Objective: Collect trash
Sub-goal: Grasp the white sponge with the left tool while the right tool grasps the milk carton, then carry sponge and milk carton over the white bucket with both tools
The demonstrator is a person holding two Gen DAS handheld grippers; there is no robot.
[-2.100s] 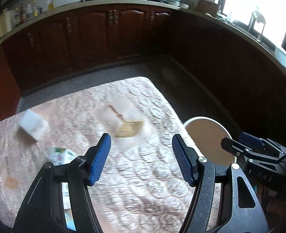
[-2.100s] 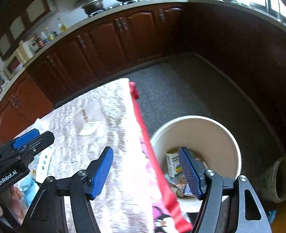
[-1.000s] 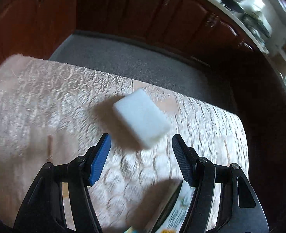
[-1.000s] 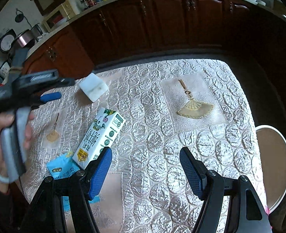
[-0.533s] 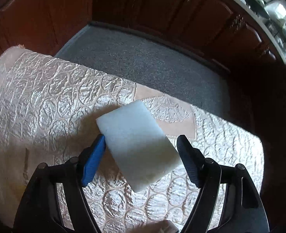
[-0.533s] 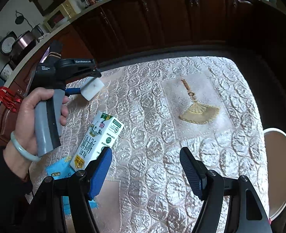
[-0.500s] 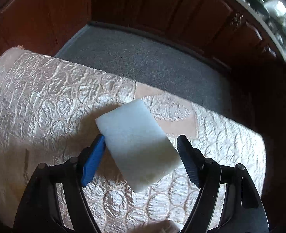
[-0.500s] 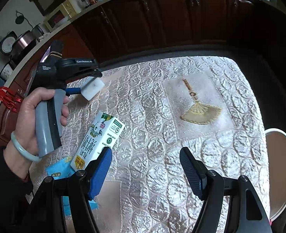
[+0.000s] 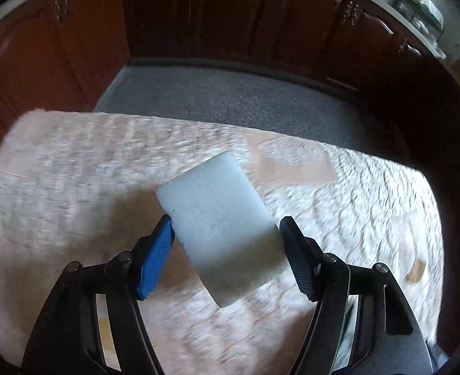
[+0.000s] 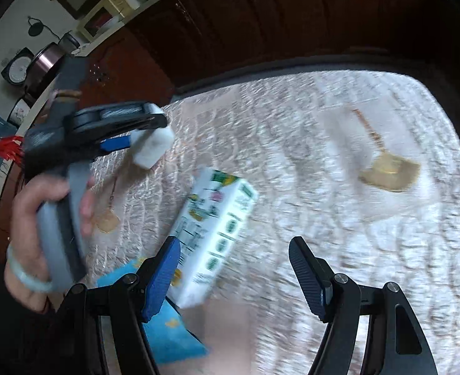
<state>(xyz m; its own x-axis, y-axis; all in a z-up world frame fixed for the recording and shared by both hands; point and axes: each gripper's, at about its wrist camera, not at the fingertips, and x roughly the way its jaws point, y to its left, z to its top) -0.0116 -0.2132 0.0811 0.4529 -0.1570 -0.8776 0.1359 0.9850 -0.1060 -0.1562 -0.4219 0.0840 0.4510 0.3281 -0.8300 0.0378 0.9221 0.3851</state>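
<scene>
Since the frame half a second back, the left gripper (image 9: 226, 234) has been closing its jaws, and the white foam block (image 9: 219, 229) that was sitting loose between them is now being clamped: the blue pad (image 9: 154, 261) is pressing one long side and the black pad is pressing the other. In the right wrist view the block (image 10: 153, 147) is appearing raised off the cloth, though blur is keeping me from being sure. I am also seeing the right gripper (image 10: 234, 273) sitting closer to the milk carton (image 10: 214, 231) than before.

Working from largest to smallest: the quilted tablecloth (image 9: 73, 187) is filling the area beneath and ahead of both tools. Beyond its far edge the grey floor (image 9: 230, 100) is running up to the dark wooden cabinets (image 9: 230, 15).

The milk carton is lying on its side just ahead of the right gripper's blue finger (image 10: 162, 278), with its near end reaching in beside that finger. The right gripper is standing released, with only cloth and that carton corner between its pads. A blue wrapper (image 10: 173, 334) is lying under and behind the same finger.

The person's left hand (image 10: 42, 225) is gripping the grey handle of the left tool, up and to the left of the right gripper. A gold fan motif (image 10: 389, 172) is showing on the cloth ahead and to the right.
</scene>
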